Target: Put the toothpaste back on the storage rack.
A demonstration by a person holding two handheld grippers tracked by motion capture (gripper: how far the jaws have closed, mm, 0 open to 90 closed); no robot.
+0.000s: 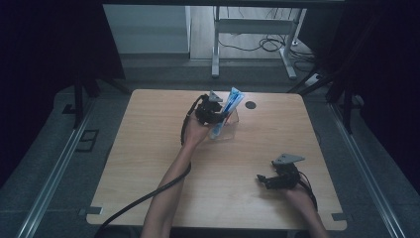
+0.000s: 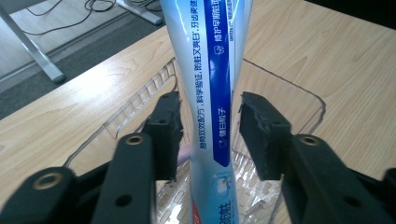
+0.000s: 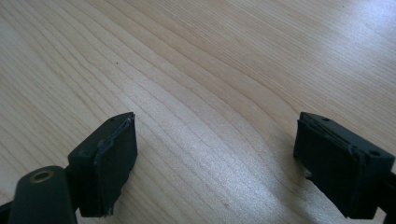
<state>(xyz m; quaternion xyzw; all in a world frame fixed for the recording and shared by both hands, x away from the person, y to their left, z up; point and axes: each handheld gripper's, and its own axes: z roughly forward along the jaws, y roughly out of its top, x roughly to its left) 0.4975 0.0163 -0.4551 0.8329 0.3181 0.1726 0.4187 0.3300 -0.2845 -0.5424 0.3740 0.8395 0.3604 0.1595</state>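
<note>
Your toothpaste tube (image 2: 210, 116) reads pale silvery blue, with a deep blue band running down its length carrying white lettering, and a touch of red and orange near the bottom edge. The clear bin (image 2: 299, 100) under it is colourless, ribbed with fine ridges along its walls. Your left gripper (image 2: 210, 135) is matte black with brass-coloured rivets; your right gripper (image 3: 215, 163) is the same black, one brass rivet showing. The table (image 3: 201, 70) is light wood with wavy brown grain lines, and a small black round spot (image 1: 250, 105) sits near its far edge.
</note>
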